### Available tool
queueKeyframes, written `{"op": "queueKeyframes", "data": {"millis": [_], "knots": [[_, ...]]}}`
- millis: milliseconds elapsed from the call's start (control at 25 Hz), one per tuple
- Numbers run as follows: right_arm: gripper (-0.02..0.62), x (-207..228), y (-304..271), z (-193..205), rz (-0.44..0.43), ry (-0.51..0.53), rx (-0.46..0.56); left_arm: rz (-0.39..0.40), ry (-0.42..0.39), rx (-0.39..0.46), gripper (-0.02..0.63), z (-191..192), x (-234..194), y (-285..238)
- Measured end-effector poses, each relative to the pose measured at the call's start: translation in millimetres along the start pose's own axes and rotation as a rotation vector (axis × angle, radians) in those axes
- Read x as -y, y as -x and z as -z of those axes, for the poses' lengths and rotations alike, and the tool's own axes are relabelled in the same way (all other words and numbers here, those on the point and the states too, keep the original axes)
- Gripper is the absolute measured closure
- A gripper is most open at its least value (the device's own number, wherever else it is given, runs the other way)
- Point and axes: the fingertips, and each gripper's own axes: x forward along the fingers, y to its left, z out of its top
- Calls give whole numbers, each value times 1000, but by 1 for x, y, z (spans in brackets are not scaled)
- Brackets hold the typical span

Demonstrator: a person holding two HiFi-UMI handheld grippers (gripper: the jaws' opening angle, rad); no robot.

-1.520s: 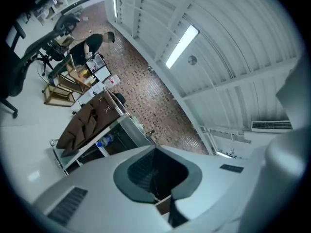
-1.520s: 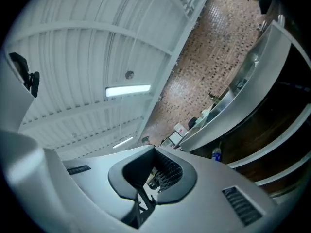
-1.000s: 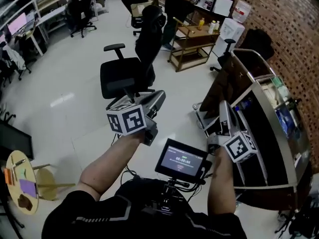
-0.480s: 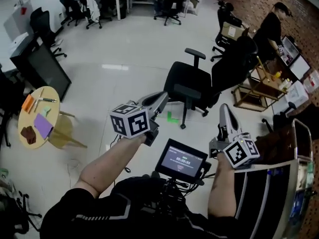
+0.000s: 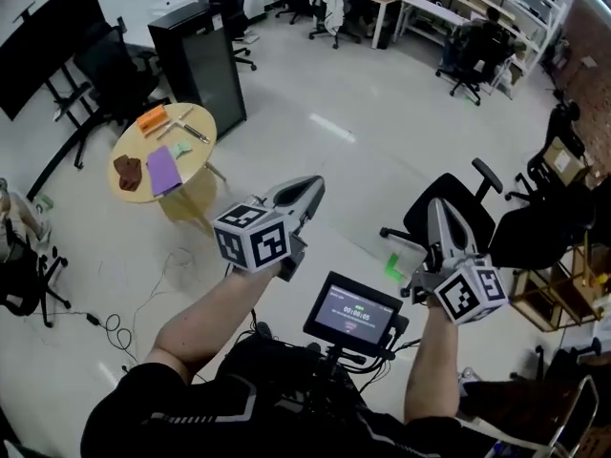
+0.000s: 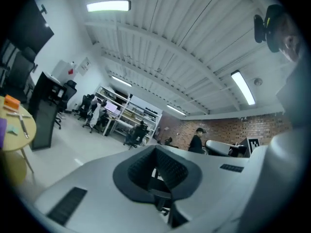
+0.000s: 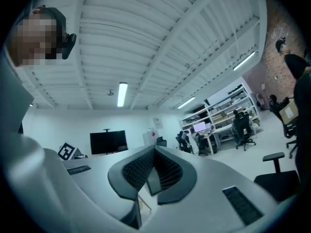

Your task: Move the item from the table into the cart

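A round yellow table [image 5: 194, 156] stands at the upper left of the head view. On it lie an orange item [image 5: 151, 118], a purple item [image 5: 162, 170], a brown item [image 5: 127, 170] and a few small tools. My left gripper [image 5: 310, 187] is held over the floor to the right of the table, well apart from it, shut with nothing in it. My right gripper [image 5: 436, 208] hangs further right, also shut and empty. The left gripper view has the table [image 6: 24, 130] at its left edge beyond the shut gripper [image 6: 156, 168]. The right gripper [image 7: 154, 171] points level into the room.
A black cabinet [image 5: 205, 60] stands behind the table, and a big dark screen [image 5: 48, 27] at the far left. Black office chairs [image 5: 449, 219] stand right of my grippers. Cables [image 5: 110, 324] trail on the floor. A chest-mounted monitor [image 5: 361, 311] sits between my arms. Desks with seated people [image 5: 477, 36] line the back.
The view has swung round to the left. The cart at the right has left the picture, and the round table has come from the left edge to the upper left. Both grippers stay shut.
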Motion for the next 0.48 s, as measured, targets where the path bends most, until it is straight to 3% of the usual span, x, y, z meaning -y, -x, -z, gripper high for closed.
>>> {"op": "queueKeyframes", "data": {"millis": [200,240,280,480], "knots": [[595,-145,-176,66,-218,-1,-85,-229,-136,110,606,-78,-179,139],[545,-179,-213,80,-257,-4,-99,-283,-153,126,606,-96,-220,173],[540,-212,-249,93,-294,-2,-107,-338,-168,136,606,-111,-259,205],[540,-343,-378,145,-404,12,-120,-545,-175,152,606,-152,-412,340]]}}
